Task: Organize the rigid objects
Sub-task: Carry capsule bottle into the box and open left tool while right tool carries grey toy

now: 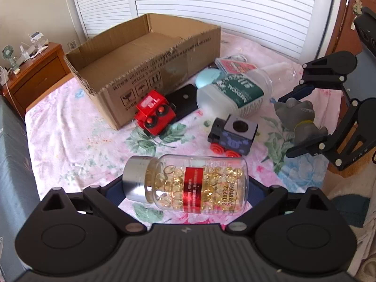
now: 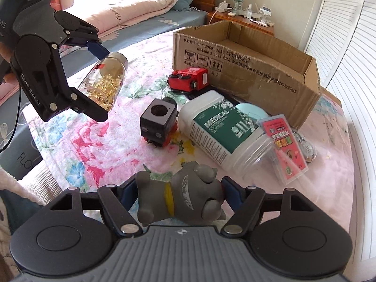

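My left gripper [image 1: 185,185] is shut on a clear capsule bottle [image 1: 188,183] with a silver cap, held sideways above the bed; it also shows in the right wrist view [image 2: 105,82]. My right gripper [image 2: 178,195] is shut on a grey rubber animal figure [image 2: 183,195], also seen in the left wrist view [image 1: 300,115]. An open cardboard box [image 1: 145,70] stands behind. A red toy train [image 1: 155,115], a dark grey toy train [image 1: 232,134] and a large white medical jar [image 1: 235,91] lie in front of the box.
A black flat object [image 1: 183,101], a pale blue round thing [image 1: 208,77] and a pink card pack [image 2: 282,145] lie beside the jar. The floral bedspread [image 1: 70,145] covers the bed. A wooden nightstand [image 1: 35,75] stands at the left, shutters [image 1: 211,7] behind.
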`<state>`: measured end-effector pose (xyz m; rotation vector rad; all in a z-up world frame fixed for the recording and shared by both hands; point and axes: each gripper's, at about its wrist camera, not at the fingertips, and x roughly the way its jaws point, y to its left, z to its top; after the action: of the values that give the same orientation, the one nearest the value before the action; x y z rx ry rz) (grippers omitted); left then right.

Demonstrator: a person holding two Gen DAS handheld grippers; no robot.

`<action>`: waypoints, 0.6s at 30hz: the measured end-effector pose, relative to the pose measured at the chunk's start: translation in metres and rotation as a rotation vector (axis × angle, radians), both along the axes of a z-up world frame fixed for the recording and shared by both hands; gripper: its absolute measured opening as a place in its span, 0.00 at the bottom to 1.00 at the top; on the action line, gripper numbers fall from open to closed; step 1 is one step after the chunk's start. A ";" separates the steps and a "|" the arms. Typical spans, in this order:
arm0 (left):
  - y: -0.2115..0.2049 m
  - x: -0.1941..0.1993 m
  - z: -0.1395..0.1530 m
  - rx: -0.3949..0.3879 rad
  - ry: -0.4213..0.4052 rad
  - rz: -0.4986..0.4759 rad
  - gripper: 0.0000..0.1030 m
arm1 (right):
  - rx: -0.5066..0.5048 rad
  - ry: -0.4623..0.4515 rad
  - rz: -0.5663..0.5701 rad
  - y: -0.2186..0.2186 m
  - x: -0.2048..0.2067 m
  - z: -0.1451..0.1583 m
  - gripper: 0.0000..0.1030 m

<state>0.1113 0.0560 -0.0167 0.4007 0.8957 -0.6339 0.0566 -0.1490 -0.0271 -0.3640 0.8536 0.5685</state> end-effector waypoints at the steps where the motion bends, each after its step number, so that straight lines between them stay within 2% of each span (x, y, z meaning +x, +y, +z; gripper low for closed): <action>1: 0.000 0.001 0.005 -0.001 -0.006 0.008 0.95 | 0.008 -0.004 0.006 -0.003 0.000 0.005 0.76; 9: -0.011 0.037 0.046 -0.010 -0.080 0.046 0.95 | 0.061 -0.083 0.007 -0.019 0.026 0.053 0.76; 14: -0.028 0.091 0.065 -0.010 -0.114 0.076 0.95 | 0.062 -0.153 -0.010 -0.022 0.062 0.078 0.76; 18: -0.043 0.136 0.070 0.001 -0.141 0.107 0.95 | 0.073 -0.171 -0.029 -0.023 0.099 0.090 0.76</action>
<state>0.2472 0.0134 0.0532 0.3908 0.7771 -0.5008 0.1556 -0.1715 0.0630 -0.3283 0.6714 0.5318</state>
